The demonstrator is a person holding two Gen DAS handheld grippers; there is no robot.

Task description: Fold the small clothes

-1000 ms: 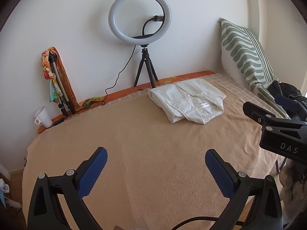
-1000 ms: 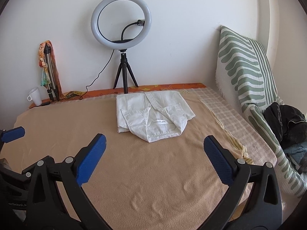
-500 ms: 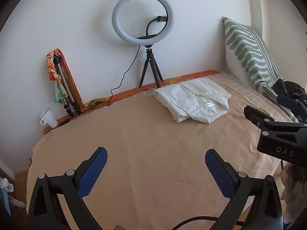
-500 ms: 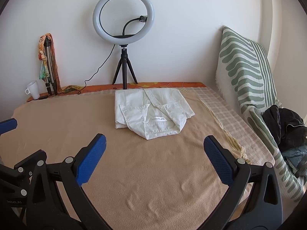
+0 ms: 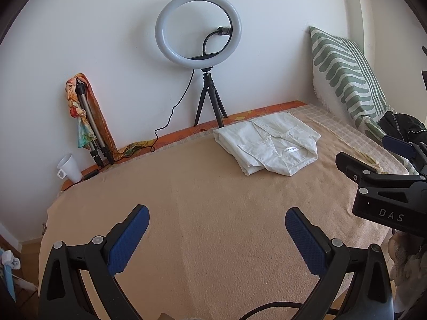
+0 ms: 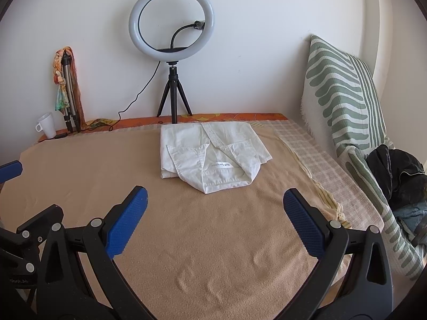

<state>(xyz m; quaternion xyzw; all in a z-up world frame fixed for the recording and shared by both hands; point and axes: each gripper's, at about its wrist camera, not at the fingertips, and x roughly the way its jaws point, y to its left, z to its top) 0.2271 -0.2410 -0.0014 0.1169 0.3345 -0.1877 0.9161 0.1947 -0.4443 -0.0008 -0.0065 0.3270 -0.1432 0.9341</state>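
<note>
While nothing held, left gripper [image 5: 216, 229] and right gripper [image 6: 214, 212] fingers spread wide, hovering above beige blanket [image 6: 213, 240]. Folded white shirt [image 6: 210, 154] well ahead of fingertips, near ring light [image 6: 171, 22], probably set aside finished.

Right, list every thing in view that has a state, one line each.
left tongs: open, empty, above the blanket.
right tongs: open, empty, above the blanket.
white shirt: folded, lying flat on the blanket, label showing.
ring light: upright on its tripod; lit or off, cannot tell.
white mug: upright, by the wall.
folded tripod: legs closed, leaning against the wall.
striped pillow: propped against the wall.
</note>
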